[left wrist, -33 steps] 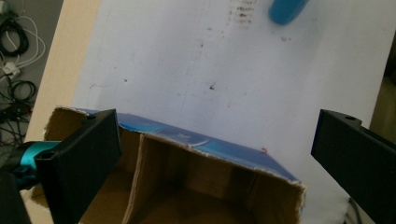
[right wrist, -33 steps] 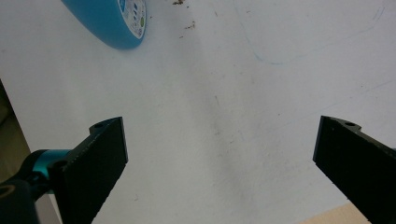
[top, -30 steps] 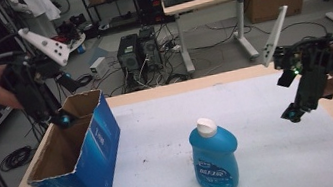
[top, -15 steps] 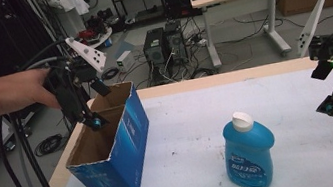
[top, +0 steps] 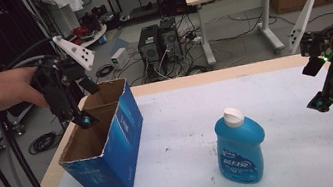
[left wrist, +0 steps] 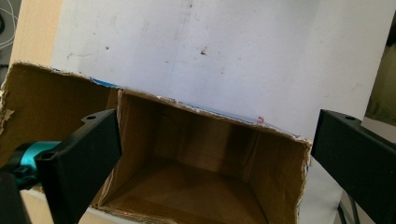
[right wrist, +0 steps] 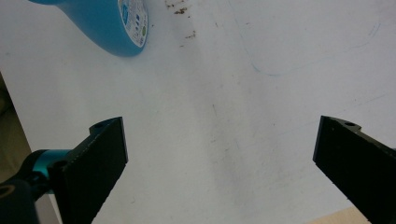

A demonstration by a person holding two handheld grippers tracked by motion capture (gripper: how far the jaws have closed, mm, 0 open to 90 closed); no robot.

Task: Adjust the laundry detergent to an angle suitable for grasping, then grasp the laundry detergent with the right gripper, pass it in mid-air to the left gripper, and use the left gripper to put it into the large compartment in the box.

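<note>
The left tool is held by a hand that reaches in level from the left edge, and it is tilted downward over the open top of the blue carton; its jaws are spread wide and nothing is gripped. The carton's brown inside is seen between them in the left gripper view. The right tool is angled down above the tabletop, wide open and empty, well apart from the blue bottle, which stands upright right of the carton.

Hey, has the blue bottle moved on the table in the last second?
No. The blue bottle stands upright, as far to the right of the open cardboard box as before; both only shift together in the high view.
</note>
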